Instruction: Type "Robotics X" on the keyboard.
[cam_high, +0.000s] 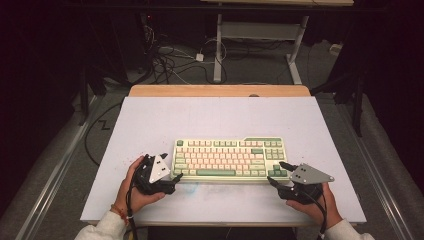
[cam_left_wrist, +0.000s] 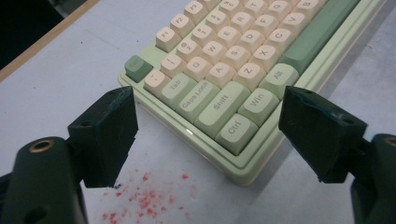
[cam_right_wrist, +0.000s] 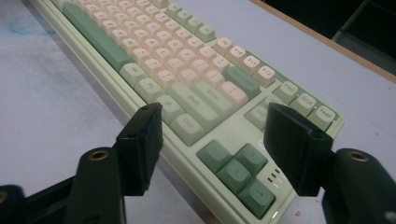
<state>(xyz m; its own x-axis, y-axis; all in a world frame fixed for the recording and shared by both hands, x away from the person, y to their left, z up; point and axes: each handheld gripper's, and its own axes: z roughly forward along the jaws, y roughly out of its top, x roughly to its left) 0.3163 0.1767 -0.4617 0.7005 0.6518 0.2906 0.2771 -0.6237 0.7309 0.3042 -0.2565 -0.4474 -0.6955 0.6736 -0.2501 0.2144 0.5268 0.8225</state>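
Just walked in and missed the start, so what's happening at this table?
A person holds a gripper in each hand at the two near corners of a green and cream keyboard lying flat on the white table. The left gripper stands open around the corner by the Ctrl key, its pads clear of the case. The right gripper straddles the corner by the arrow keys, jaws apart, not pressing. Nothing is lifted yet.

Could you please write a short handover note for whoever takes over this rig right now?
Left gripper: open, jaws straddling the keyboard's near-left corner by the Ctrl key, not pressing it.
Right gripper: open, jaws either side of the near-right corner by the arrow keys.
Keyboard lies flat on the table, near its front edge.
Done: both grippers placed at the ends.
Left: close on both ends, probably to lift or shift it.
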